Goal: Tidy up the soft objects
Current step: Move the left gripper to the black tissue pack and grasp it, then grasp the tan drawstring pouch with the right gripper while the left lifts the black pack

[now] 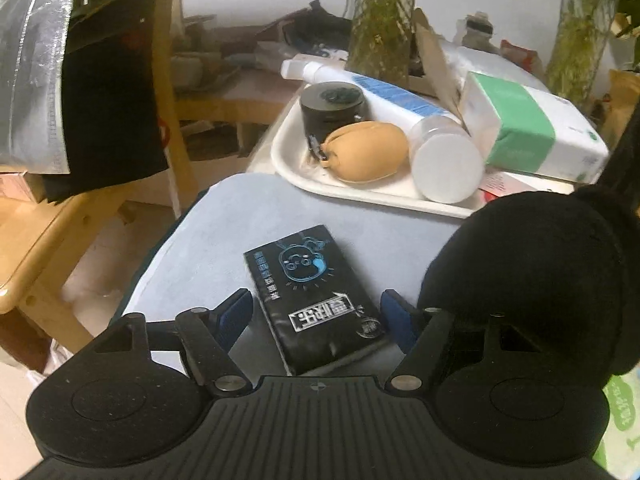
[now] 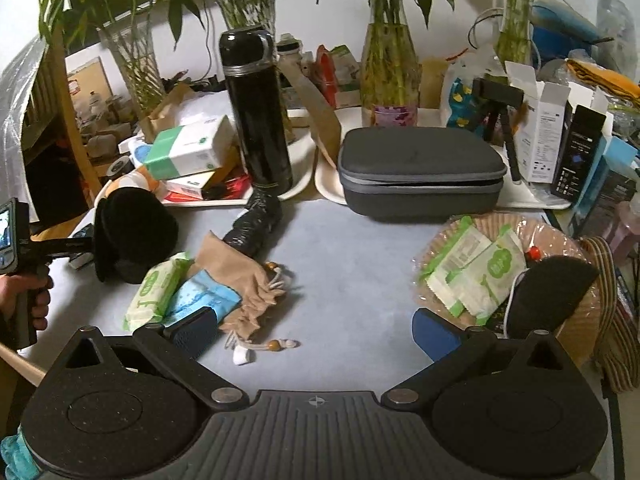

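- the left hand-held gripper [image 1: 316,316] has its blue pads spread on either side of a black tissue pack [image 1: 314,300]; the pack lies between them, but a gap shows at each pad, so nothing is pinched yet.
- the pack lies flat on the worktop [image 1: 224,224], its long axis running away from the gripper and angled a little up-left, so the pads face its long sides; closing across the narrow width looks like the coming move.
- the left hand is clearly the nearer one to this pack. the right hand-held gripper [image 2: 316,332] is also spread, with nothing between its pads, and hovers over bare worktop well apart from the pack.
- just right of the pack sits a black plush item [image 1: 540,288], close to the right-hand finger; it could get brushed as the pads close.
- in the right view, other soft things lie near its left pad: a green wipes pack [image 2: 154,292], a blue pack [image 2: 204,296] and a tan drawstring pouch [image 2: 244,280]. a woven basket [image 2: 576,320] at the right already holds wipe sachets, probably the collecting place.
- beyond the pack, a white tray [image 1: 292,168] carries a tan pouch, a dark jar and a white bottle.
- the room is cluttered: a grey zip case [image 2: 420,172], a black flask [image 2: 256,112], vases of bamboo, and a wooden chair at the left.
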A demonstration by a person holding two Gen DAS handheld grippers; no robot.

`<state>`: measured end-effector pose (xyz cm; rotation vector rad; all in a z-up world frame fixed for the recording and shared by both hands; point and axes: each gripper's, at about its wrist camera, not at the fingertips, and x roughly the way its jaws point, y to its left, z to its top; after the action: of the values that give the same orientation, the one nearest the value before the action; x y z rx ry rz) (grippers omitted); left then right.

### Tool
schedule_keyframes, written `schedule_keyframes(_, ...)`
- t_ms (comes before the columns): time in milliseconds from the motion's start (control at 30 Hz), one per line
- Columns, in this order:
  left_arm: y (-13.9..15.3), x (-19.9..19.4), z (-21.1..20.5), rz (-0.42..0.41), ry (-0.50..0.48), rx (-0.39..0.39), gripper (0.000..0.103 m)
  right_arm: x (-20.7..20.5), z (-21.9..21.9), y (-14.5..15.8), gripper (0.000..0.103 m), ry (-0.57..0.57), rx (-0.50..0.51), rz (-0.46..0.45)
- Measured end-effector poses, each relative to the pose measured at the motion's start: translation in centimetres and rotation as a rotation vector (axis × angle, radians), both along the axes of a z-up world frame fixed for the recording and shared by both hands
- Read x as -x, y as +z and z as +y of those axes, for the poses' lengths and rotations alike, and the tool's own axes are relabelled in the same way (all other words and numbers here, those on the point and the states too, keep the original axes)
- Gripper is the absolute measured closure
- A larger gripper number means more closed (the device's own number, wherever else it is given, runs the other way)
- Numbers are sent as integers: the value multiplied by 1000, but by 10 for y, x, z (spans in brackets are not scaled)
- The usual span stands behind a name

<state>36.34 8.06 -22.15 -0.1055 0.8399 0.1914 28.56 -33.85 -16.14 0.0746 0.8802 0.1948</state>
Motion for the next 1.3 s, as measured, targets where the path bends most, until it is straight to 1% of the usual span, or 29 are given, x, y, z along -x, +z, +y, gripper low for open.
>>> schedule_keyframes(67, 1, 2, 0, 9, 12, -23, 49, -1, -2, -1, 0, 0, 10, 2)
schedule_keyframes(100, 2, 4, 2, 14, 14, -16, 50, -2, -2, -2, 0, 1, 14, 4)
schedule_keyframes(200, 6, 9, 8, 30, 7, 23, 52, -4, -4, -4, 0, 5, 18, 11)
schedule_keyframes(267, 8, 14, 9, 29, -8, 27, 52, -6, -4, -6, 0, 8, 12, 18)
schedule_keyframes(333, 12, 21, 10, 15, -33, 30, 52, -8, -4, -7, 0, 15, 6, 21)
schedule_keyframes(433, 21, 34, 9, -14, -82, 55, 53, -10, 0, -7, 0, 28, 11, 17)
schedule_keyframes(500, 29, 42, 6, -32, -115, 49, 53, -11, 2, -7, 0, 43, 13, 11)
schedule_keyframes(667, 48, 64, -1, -71, -172, 44, 53, -18, 12, -11, 0, 125, 31, -17)
schedule_keyframes(833, 65, 89, -8, -106, -230, 57, 53, -32, 26, -25, 1, 231, 94, -34)
schedule_keyframes(867, 67, 93, -9, -112, -240, 57, 53, -35, 29, -29, 2, 249, 97, -30)
schedule_keyframes(900, 70, 98, -10, -119, -250, 57, 53, -38, 32, -33, 6, 262, 93, -23)
schedule_keyframes(1000, 76, 109, -11, -128, -267, 67, 53, -50, 38, -46, 12, 292, 72, 4)
schedule_keyframes(1133, 83, 120, -12, -136, -294, 87, 53, -64, 44, -64, 18, 297, 50, 28)
schedule_keyframes(1200, 85, 124, -14, -138, -310, 94, 53, -72, 46, -73, 25, 298, 33, 44)
schedule_keyframes(1300, 87, 128, -16, -142, -330, 100, 53, -81, 52, -86, 31, 295, 50, 57)
